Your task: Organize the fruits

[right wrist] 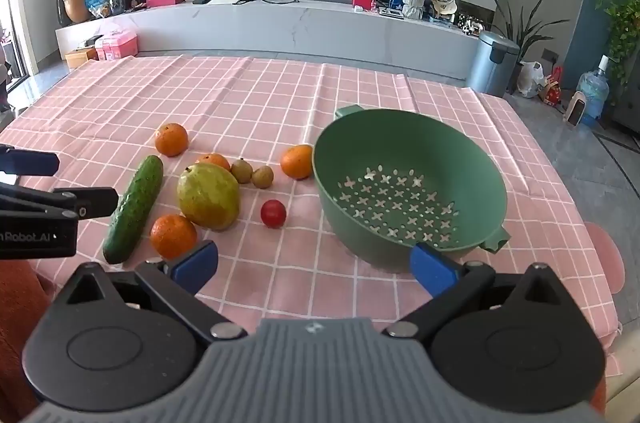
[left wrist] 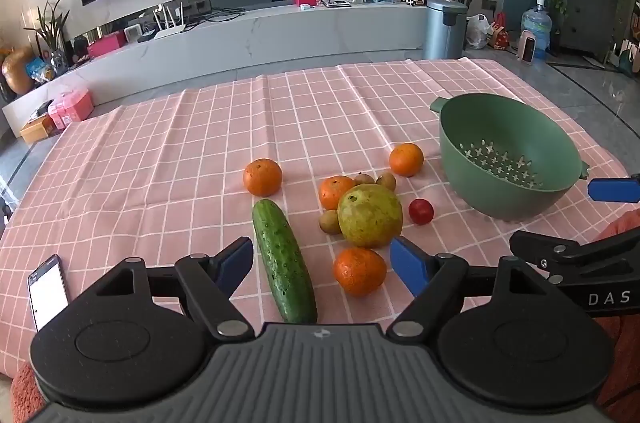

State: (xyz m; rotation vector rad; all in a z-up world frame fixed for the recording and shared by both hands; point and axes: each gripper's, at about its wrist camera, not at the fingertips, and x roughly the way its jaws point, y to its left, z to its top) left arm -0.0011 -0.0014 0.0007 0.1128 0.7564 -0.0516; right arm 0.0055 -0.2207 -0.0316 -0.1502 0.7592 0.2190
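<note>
Fruit lies loose on the pink checked cloth: a cucumber, a large yellow-green pear, several oranges, small brown kiwis and a red tomato. To the right stands an empty green colander. My left gripper hangs open above the near end of the cucumber and the nearest orange. My right gripper hangs open over bare cloth in front of the colander, nothing between its fingers.
A phone lies lit on the cloth at the near left. The table edge drops to a grey floor on the right. Beyond the table stand a white TV bench and a metal bin.
</note>
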